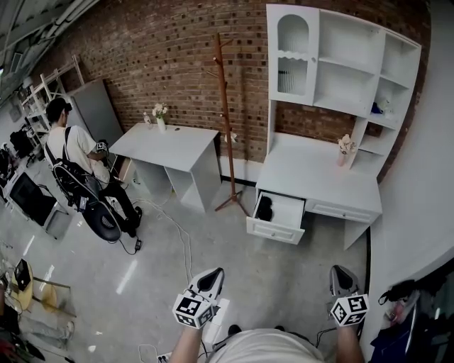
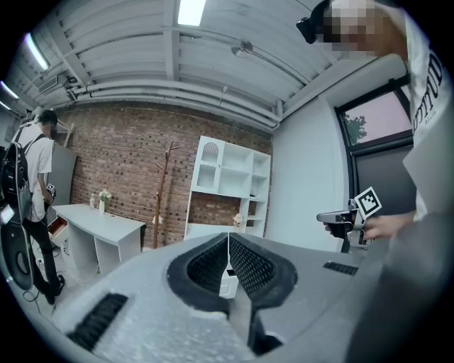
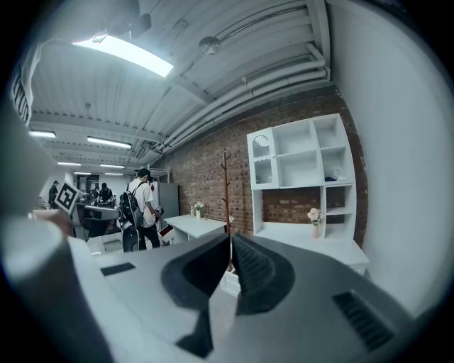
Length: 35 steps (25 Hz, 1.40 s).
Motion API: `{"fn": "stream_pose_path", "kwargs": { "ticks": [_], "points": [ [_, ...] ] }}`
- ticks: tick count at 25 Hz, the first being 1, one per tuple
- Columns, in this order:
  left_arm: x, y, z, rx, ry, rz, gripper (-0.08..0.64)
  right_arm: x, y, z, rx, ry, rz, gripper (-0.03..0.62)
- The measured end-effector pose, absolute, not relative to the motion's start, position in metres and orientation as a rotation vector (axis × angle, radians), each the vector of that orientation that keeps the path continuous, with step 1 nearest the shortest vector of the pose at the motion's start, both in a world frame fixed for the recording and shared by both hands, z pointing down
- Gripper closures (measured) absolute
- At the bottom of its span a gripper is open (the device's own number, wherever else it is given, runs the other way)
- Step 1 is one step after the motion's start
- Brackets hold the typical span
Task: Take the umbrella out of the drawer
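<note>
Standing well apart from the furniture, both tools sit low in the head view, side by side over the grey floor point(image 1: 163, 262): left gripper point(image 1: 213, 275) and right gripper point(image 1: 341, 274).

1. Umbrella point(image 1: 264, 208): black, lying in the left part of the open drawer point(image 1: 280, 225) of the white counter point(image 1: 312, 177). Only the head view looks into the drawer. Neither gripper is near it.
2. Left gripper's fingers point(image 2: 209, 264): pressed together, nothing between them, as the left gripper view shows. That view alone shows the right gripper point(image 2: 339, 217) from the side, held in a hand point(image 2: 383, 225).
3. Right gripper's fingers point(image 3: 261, 269): pressed together, empty, as the right gripper view shows.
4. Shelf unit point(image 1: 340, 60): white, standing on the counter's back edge, with a flower vase point(image 1: 345, 150) beside it on the top.
5. Coat stand point(image 1: 225, 120): wooden, upright against the brick wall point(image 1: 163, 49), between the counter and a side counter point(image 1: 167, 145).
6. Person with a backpack point(image 1: 71, 152): at the head view's far left. The right gripper view alone shows further people point(image 3: 105, 191) behind.
7. Ceiling lights point(image 2: 191, 10): seen in the two gripper views only.
</note>
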State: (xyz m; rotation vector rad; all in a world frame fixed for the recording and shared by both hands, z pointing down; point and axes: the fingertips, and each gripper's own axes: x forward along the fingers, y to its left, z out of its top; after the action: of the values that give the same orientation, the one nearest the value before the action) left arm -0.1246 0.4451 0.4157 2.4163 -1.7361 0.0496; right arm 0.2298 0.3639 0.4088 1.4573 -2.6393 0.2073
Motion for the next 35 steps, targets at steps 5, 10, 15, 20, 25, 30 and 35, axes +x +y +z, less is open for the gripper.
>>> {"fn": "stream_pose_path", "kwargs": {
  "ticks": [5,10,15,20,25,30,35],
  "points": [
    [-0.133,0.446,0.419,2.416,-1.719,0.051,0.534,0.221,0.369,0.411,1.461,-2.627,0.209,0.56],
    [-0.145,0.449,0.425,2.424,-1.683,0.051,0.534,0.209,0.378,0.415,1.475,-2.601,0.221,0.559],
    [-0.159,0.452,0.431,2.449,-1.639,0.064,0.534,0.193,0.39,0.417,1.497,-2.581,0.225,0.558],
    [-0.173,0.453,0.436,2.467,-1.596,0.074,0.534,0.177,0.402,0.421,1.524,-2.557,0.231,0.558],
    [-0.192,0.461,0.442,2.485,-1.566,0.103,0.534,0.157,0.411,0.427,1.529,-2.535,0.23,0.558],
    [-0.212,0.468,0.448,2.476,-1.559,0.116,0.534,0.138,0.416,0.427,1.532,-2.531,0.223,0.558],
    [-0.219,0.466,0.451,2.471,-1.548,0.109,0.534,0.128,0.417,0.429,1.522,-2.515,0.218,0.558]
  ]
}}
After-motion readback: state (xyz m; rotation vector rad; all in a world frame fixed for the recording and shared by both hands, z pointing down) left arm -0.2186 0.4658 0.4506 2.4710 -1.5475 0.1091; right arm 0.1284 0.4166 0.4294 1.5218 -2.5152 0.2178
